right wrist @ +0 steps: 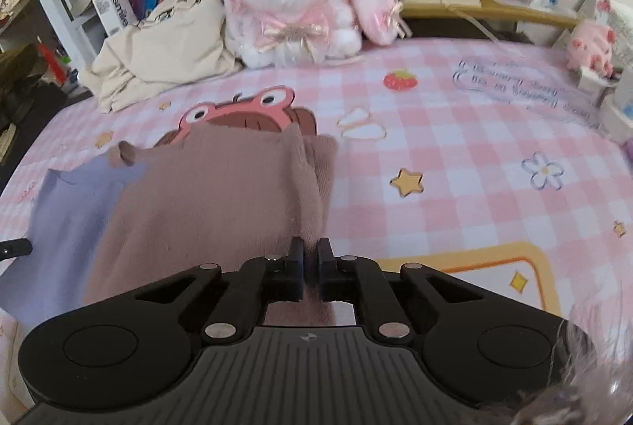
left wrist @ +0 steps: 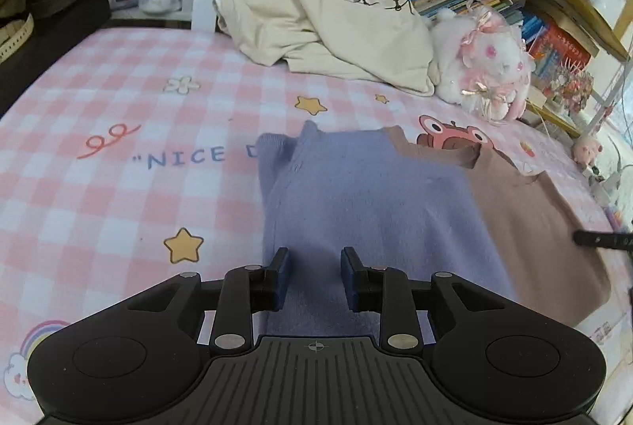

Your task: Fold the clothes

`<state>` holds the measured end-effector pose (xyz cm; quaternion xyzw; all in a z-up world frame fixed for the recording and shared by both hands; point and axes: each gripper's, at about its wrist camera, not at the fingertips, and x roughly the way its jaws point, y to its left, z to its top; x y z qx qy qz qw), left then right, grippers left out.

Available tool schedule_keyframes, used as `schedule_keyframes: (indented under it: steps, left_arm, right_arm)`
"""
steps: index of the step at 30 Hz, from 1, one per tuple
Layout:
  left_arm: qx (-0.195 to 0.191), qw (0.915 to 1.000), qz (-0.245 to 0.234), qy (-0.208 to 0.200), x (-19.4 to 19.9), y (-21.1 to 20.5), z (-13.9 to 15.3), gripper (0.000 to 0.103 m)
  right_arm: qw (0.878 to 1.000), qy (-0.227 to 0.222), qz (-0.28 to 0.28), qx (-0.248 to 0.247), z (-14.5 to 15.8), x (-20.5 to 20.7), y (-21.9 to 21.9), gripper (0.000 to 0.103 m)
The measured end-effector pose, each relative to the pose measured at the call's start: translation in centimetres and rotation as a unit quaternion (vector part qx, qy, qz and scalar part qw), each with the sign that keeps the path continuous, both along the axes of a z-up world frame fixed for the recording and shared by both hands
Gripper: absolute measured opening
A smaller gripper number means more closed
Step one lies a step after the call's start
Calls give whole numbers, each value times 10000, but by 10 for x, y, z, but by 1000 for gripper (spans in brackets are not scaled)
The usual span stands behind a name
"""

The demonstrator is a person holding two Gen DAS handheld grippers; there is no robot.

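The right gripper (right wrist: 310,251) seems pinched on the near hem of the two-tone knit sweater (left wrist: 379,195), lying lengthwise on the checked sheet (left wrist: 118,195); the left gripper (left wrist: 314,267) hovers spread over its lilac half. The next fold needs both corners held.

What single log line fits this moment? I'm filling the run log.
task: fold clothes | left gripper: open over lavender knit garment | right gripper: nearly closed at brown knit garment edge, grip unclear
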<state>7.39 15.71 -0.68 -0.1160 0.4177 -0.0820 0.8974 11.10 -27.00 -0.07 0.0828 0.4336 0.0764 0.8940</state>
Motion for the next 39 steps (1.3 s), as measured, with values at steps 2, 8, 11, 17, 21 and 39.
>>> schedule_keyframes:
  steps: [2,8,11,17,21,39]
  left_arm:
    - [-208,9997,124,72,4,6,-1,24]
    - [-339,9989,323,38,2,10,-5,24]
    - [-207,9990,397,-18,-1,4,-2,27]
    - [27,9975,613,-350,-20,-9,19,33]
    - [133,9969,545,-546,-39,-25,31,35]
    - [313,9969,475,-544,-129,-97,33,65]
  right_arm:
    - [10000,2,-13,2,-1,-1,0,6]
    - [10000,6,-53,8,-5,-3,-1,7]
    - [10000,7,-72,9,-7,-4,-2,11]
    - [9994,-226,27,-272,4,-31,3,33]
    - [9982,-380,93,-460,11,-49,6,39]
    - [9973,-361,346,-545,15,-139,15,59]
